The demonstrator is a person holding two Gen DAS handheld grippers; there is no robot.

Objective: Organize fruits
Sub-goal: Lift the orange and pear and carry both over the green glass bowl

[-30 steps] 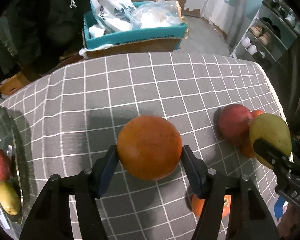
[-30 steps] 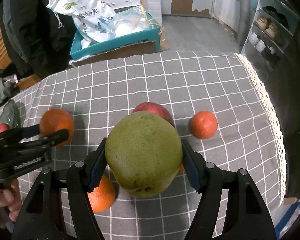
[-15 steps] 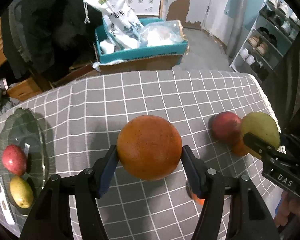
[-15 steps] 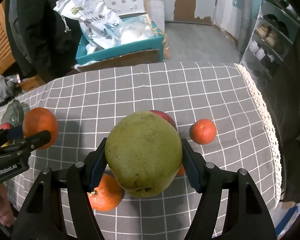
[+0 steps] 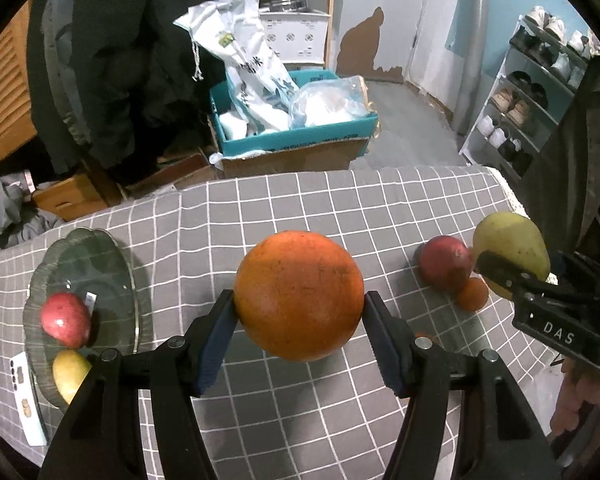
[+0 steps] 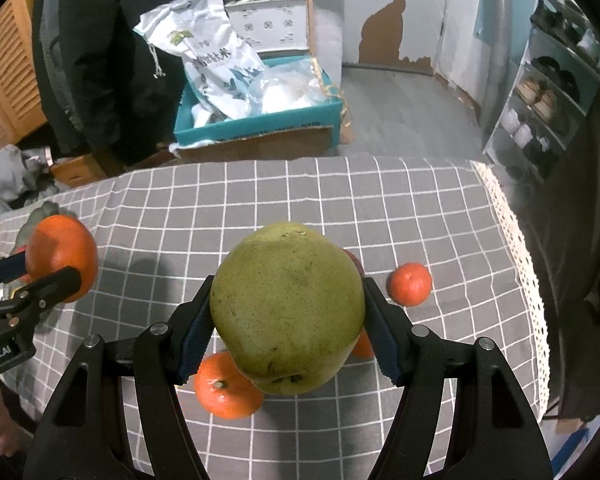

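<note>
My left gripper (image 5: 299, 312) is shut on a large orange (image 5: 299, 294) and holds it above the checked tablecloth. My right gripper (image 6: 286, 320) is shut on a green pear (image 6: 287, 306), also lifted; it shows in the left wrist view (image 5: 508, 250) too. A glass plate (image 5: 100, 264) at the left holds a red apple (image 5: 65, 319) and a yellow pear (image 5: 70, 372). On the cloth lie a red apple (image 5: 444, 262), a small tangerine (image 6: 410, 284) and another tangerine (image 6: 226, 386) under the pear.
A phone (image 5: 24, 396) lies left of the plate. Beyond the table's far edge stand a teal cardboard box (image 5: 296, 140) with bags, a dark coat and a shoe rack (image 5: 536, 92). The table's lace edge (image 6: 520, 264) is at the right.
Both grippers have risen and pulled back with their fruit. The glass plate has come further into the left wrist view.
</note>
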